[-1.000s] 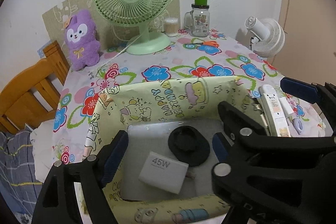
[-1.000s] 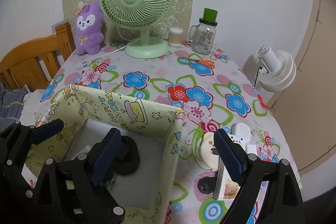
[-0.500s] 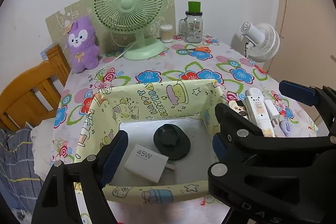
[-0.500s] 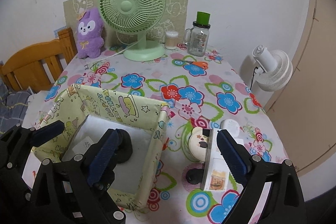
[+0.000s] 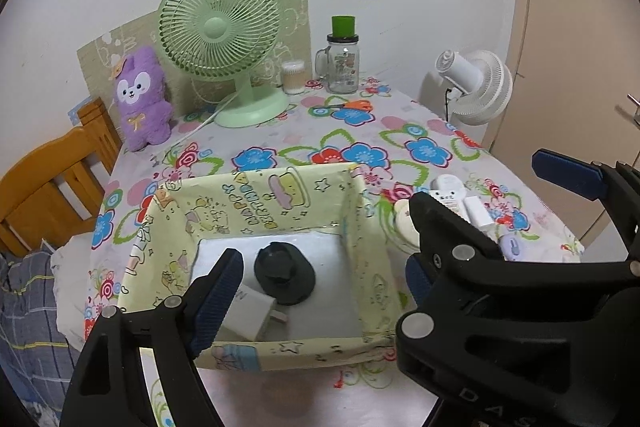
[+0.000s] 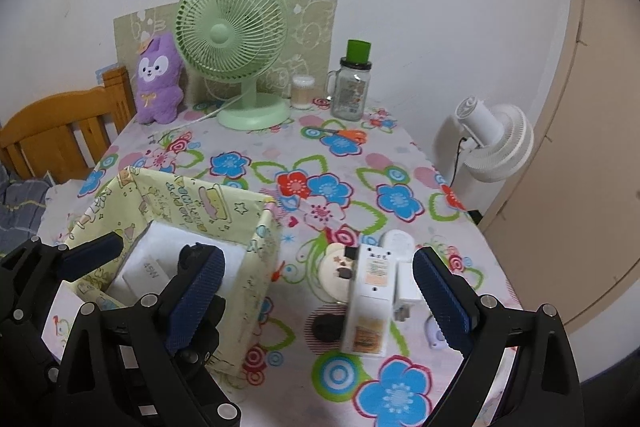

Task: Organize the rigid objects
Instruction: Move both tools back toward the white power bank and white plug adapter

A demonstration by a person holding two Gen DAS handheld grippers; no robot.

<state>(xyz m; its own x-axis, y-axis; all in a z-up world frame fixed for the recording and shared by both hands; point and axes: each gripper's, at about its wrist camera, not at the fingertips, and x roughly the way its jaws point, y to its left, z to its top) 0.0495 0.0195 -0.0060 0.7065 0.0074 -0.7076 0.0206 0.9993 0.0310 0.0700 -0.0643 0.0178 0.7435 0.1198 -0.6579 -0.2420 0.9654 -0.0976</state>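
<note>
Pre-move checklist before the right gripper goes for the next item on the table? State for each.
1. Right gripper open and empty: ok, fingers spread wide, nothing between them.
2. Left gripper open and empty: ok.
3. Target in line: ok, the white box lies flat on the tablecloth, between and ahead of the right fingers.
4. Neighbours crowd the target: not ok, a round compact and a small white adapter lie right beside it; touching or not, cannot tell.
5. Bin has room: ok, only the 45W charger and black round part lie inside.
6. Bin stable: cannot tell, walls look soft.
</note>
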